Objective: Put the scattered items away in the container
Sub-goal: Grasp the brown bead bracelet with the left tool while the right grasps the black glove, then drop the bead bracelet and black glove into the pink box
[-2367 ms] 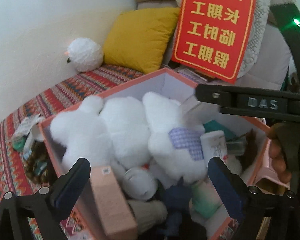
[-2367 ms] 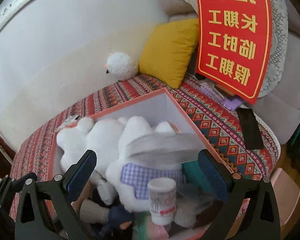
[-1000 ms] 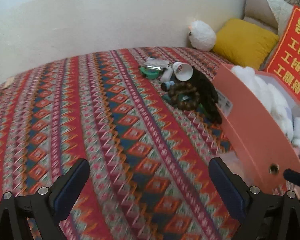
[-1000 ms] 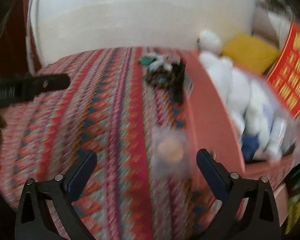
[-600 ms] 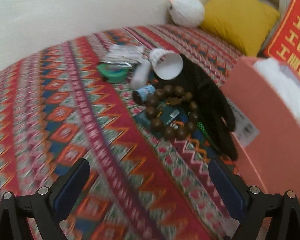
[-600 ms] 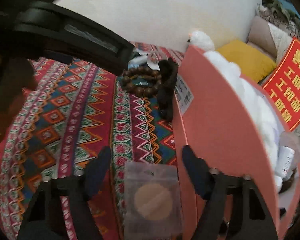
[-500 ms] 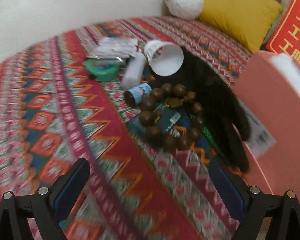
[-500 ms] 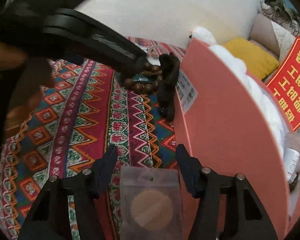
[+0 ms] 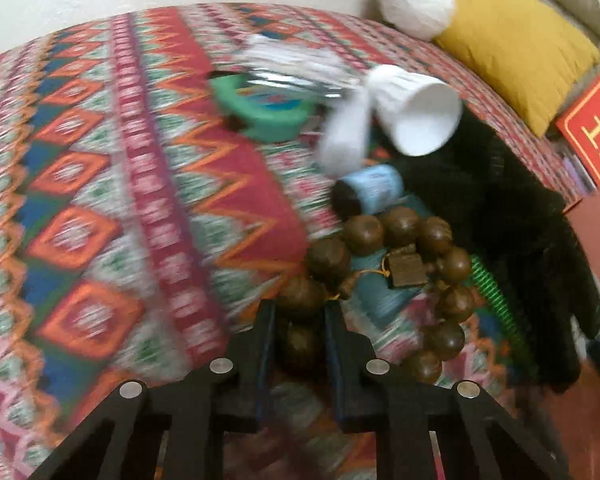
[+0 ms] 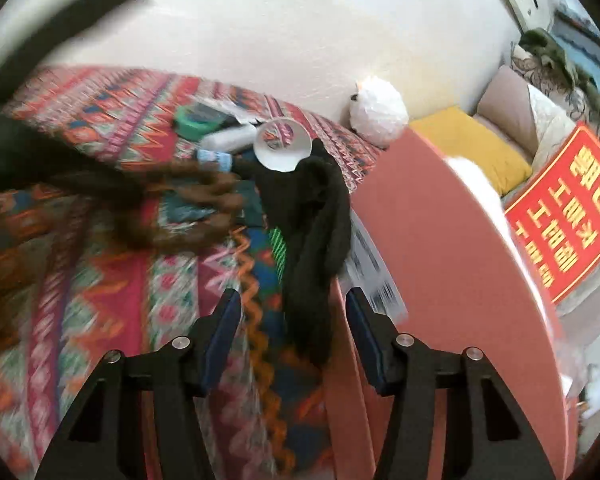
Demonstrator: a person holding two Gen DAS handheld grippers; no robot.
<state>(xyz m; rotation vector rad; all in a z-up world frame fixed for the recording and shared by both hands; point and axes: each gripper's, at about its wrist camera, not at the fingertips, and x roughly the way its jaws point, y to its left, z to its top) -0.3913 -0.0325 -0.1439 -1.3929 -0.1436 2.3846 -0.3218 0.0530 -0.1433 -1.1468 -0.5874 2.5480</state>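
Note:
A brown wooden bead bracelet [image 9: 400, 220] lies on the patterned bedspread, blurred in the right wrist view [image 10: 204, 200]. My left gripper [image 9: 300, 308] is shut on one of its near beads. A black glove [image 9: 520, 240] lies against the pink box [image 10: 440, 260]. My right gripper [image 10: 294, 304] is open, half narrowed, and the glove's tip [image 10: 308, 320] lies between its fingers. Beyond the bracelet lie a white paper cup [image 9: 420, 112], a white tube [image 9: 346, 136], a small blue-labelled bottle [image 9: 370, 192] and a green tape roll [image 9: 268, 116].
The pink box holds a white plush toy [image 10: 480, 184] and stands to the right of the pile. A white plush ball [image 10: 378, 114], a yellow cushion [image 10: 472, 140] and a red sign [image 10: 568, 216] sit behind, against the wall. Bare bedspread [image 9: 100, 200] lies to the left.
My left gripper has moved in on the pile and shut on a bracelet bead. My right gripper has moved on from a clear sachet to the glove, its fingers narrower.

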